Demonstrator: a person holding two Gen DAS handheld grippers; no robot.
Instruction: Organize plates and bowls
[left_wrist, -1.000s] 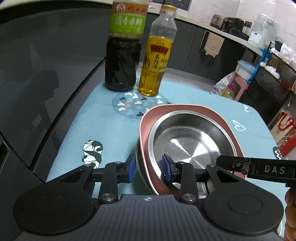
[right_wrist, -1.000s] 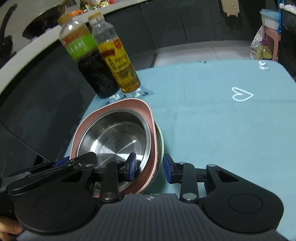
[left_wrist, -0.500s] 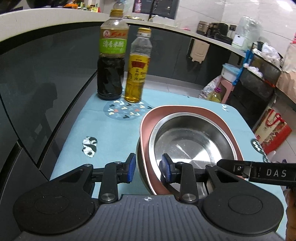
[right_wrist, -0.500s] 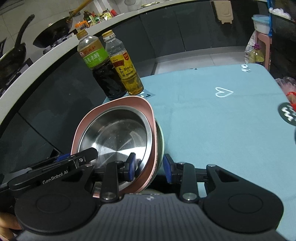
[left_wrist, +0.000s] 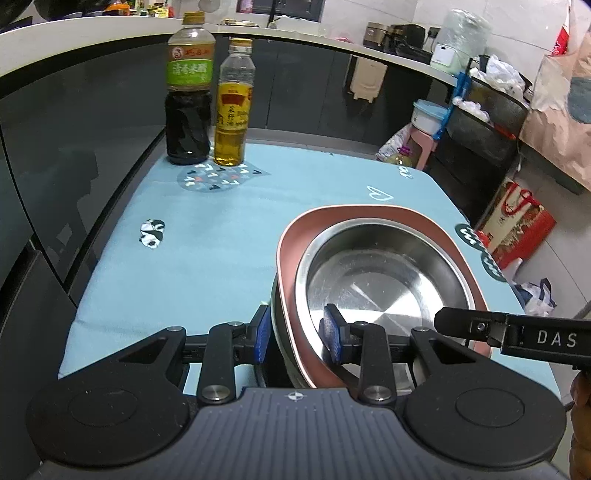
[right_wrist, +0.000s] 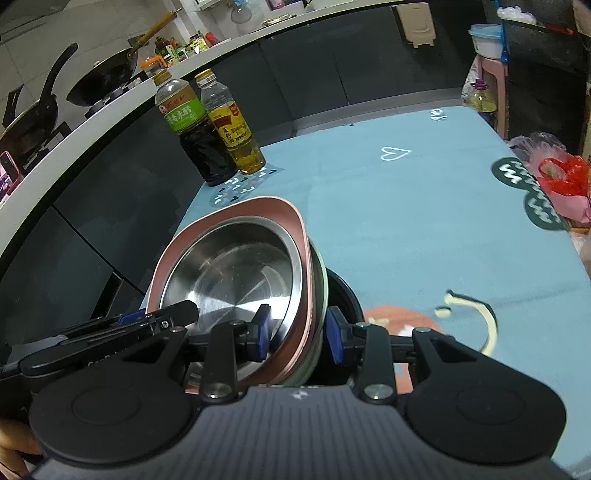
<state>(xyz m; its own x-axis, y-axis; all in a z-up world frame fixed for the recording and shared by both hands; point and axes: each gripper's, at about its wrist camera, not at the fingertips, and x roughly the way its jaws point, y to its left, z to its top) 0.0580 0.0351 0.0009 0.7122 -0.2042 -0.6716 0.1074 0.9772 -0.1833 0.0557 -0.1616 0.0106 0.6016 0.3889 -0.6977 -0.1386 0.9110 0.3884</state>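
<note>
Your left gripper (left_wrist: 297, 338) clamps the stack's (left_wrist: 388, 280) near rim. Your right gripper (right_wrist: 297, 334) clamps its opposite rim above the table (right_wrist: 406, 206).

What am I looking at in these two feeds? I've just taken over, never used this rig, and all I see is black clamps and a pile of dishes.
There is no robot arm here: a person carries a hand-held two-finger clamp in each hand, with a wide-angle camera on each looking along its fingers. One picture is from the left gripper, the other from the right gripper. Both are closed on opposite rims of one stack of dishes: a steel bowl nested in a pink plate, with more dishes underneath that are hard to tell apart. Below is a table with a blue cloth. At its far edge stand a dark sauce bottle and an oil bottle. The black bar marked DAS is the other gripper seen from the side.
</note>
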